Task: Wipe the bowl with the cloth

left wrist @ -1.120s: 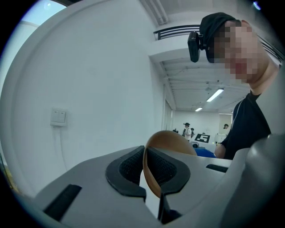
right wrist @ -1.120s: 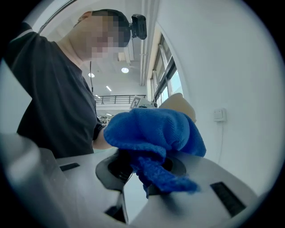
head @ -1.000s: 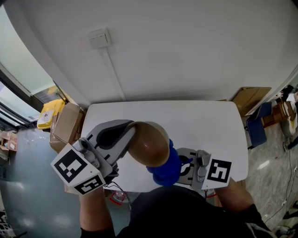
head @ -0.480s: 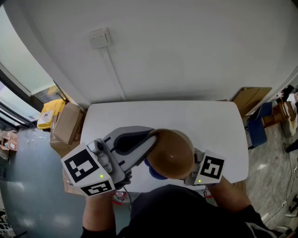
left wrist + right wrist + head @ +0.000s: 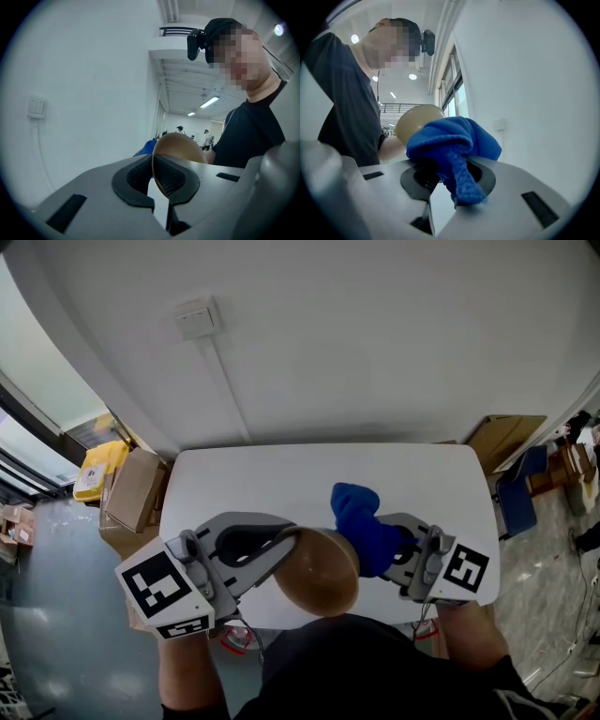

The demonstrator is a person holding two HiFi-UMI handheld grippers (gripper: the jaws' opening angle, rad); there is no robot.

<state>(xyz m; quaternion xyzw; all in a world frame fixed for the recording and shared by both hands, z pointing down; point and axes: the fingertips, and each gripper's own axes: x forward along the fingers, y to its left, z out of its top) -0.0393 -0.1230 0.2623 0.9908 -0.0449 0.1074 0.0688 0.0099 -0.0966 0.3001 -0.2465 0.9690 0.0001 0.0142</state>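
Note:
A brown bowl [image 5: 320, 571] hangs tilted over the near edge of the white table [image 5: 281, 474]. My left gripper [image 5: 292, 542] is shut on its rim; in the left gripper view the thin rim [image 5: 156, 171] sits pinched between the two dark pads. My right gripper [image 5: 401, 542] is shut on a bunched blue cloth [image 5: 364, 523], which stands just right of and beyond the bowl, close to its side. In the right gripper view the cloth [image 5: 454, 140] bulges out of the jaws, with the bowl [image 5: 417, 119] behind it. Part of the cloth [image 5: 146, 147] peeks past the bowl in the left gripper view.
Cardboard boxes [image 5: 136, 486] and a yellow item [image 5: 98, 468] lie on the floor left of the table. More cardboard [image 5: 506, 437] and a blue seat [image 5: 517, 495] stand at the right. A wall switch [image 5: 199, 318] is on the white wall behind.
The right gripper has swung the cloth out from under the bowl, to the bowl's right and farther side. The left gripper has carried the bowl left and a little lower.

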